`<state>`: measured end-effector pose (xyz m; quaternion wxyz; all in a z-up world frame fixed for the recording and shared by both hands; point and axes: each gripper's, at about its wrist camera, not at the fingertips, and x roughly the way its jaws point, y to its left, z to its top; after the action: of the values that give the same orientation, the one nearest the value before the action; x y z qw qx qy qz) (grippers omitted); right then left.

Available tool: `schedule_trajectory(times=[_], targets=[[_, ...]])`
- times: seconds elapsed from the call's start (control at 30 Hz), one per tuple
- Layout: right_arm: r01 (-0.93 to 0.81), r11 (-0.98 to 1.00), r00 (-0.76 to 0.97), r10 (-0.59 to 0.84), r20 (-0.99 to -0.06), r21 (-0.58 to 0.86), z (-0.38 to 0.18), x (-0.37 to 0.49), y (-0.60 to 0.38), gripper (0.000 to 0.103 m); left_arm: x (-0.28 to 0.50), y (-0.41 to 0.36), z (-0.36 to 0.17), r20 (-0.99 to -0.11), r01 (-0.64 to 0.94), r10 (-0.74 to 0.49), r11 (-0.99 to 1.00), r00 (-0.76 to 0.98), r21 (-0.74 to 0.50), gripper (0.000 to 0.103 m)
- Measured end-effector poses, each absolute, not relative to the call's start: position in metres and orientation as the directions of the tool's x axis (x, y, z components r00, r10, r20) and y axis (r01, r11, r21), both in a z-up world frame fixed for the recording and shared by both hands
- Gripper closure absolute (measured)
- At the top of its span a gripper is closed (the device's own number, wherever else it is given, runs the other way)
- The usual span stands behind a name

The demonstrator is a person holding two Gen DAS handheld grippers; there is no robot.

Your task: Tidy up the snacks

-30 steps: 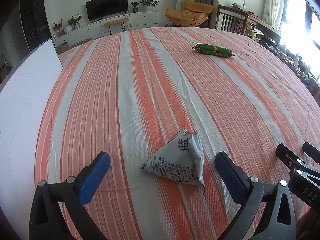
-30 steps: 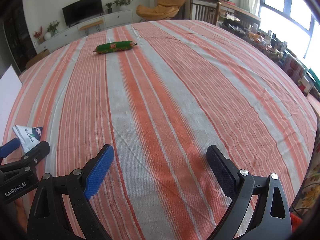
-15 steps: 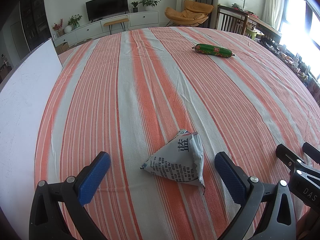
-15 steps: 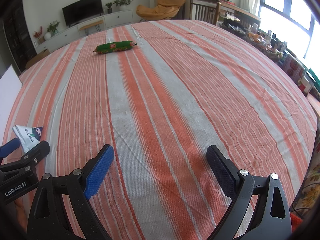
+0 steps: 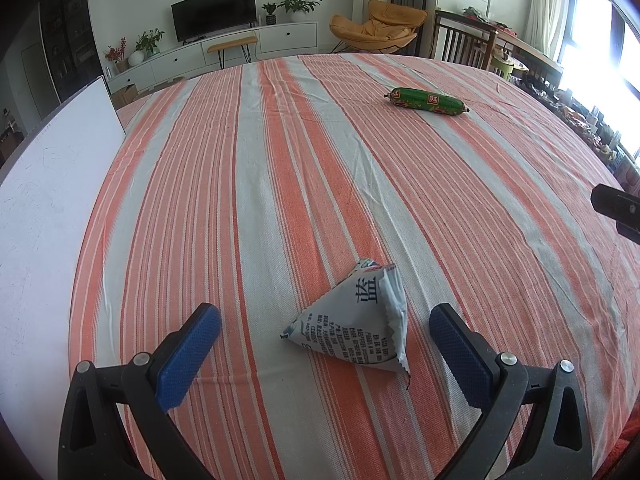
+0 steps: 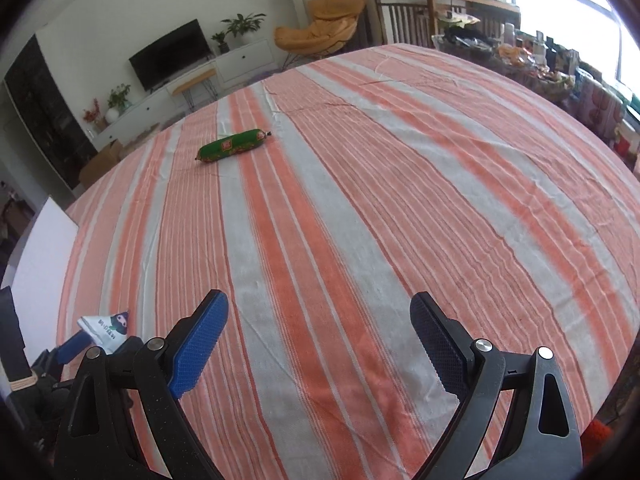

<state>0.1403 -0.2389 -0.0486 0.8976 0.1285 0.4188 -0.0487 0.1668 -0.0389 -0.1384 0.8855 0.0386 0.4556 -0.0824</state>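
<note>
While the left gripper [image 5: 325,322] stays wide around the packet [image 5: 354,322], the right gripper [image 6: 319,316], also wide, has advanced.

You see bright daylight glaring from the window [image 5: 624,60] at upper right; fisheye edges curve and darken.

Left gripper [image 5: 325,324]: jaws spread wide, blue-padded fingers [image 5: 188,356] rising from the bottom corners of the left wrist frame, nothing clamped. Right gripper [image 6: 320,312]: jaws equally wide, empty, at the bottom of the right wrist frame; its black tip also shows at the left view's right edge.
</note>
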Motion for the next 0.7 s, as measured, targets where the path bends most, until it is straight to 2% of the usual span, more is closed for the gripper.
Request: schedule_trajectory(times=[0.1, 0.2, 0.37, 0.5, 0.67, 0.7], targets=[[0.047, 0.987, 0.646, 0.087, -0.758, 0.154, -0.031, 0.193, -0.24, 0.009, 0.168, -0.039, -0.139, -0.813, 0.181, -0.111, 0.983, 0.571, -0.007, 0.0], [-0.179, 0.983, 0.563, 0.135, -0.815, 0.039, -0.033, 0.253, -0.214, 0.009, 0.168, -0.039, -0.138, -0.813, 0.181, -0.111, 0.983, 0.571, -0.007, 0.0], [-0.349, 0.927, 0.538, 0.074, -0.84, -0.141, -0.049, 0.322, -0.175, 0.01, 0.168, -0.039, -0.139, -0.813, 0.181, -0.111, 0.983, 0.571, -0.007, 0.0], [-0.375, 0.92, 0.502, 0.101, -0.859, -0.111, -0.065, 0.362, -0.164, 0.011, 0.168, -0.039, -0.138, -0.813, 0.181, -0.111, 0.983, 0.571, -0.007, 0.0], [-0.398, 0.916, 0.367, 0.11, -0.924, -0.048, -0.089, 0.381, -0.16, 0.012, 0.168, -0.039, -0.138, -0.813, 0.181, -0.111, 0.983, 0.571, -0.007, 0.0], [-0.389, 0.921, 0.356, 0.121, -0.927, -0.029, -0.089, 0.38, -0.161, 0.018, 0.168, -0.039, -0.139, -0.813, 0.181, -0.111, 0.983, 0.571, -0.006, 0.0]])
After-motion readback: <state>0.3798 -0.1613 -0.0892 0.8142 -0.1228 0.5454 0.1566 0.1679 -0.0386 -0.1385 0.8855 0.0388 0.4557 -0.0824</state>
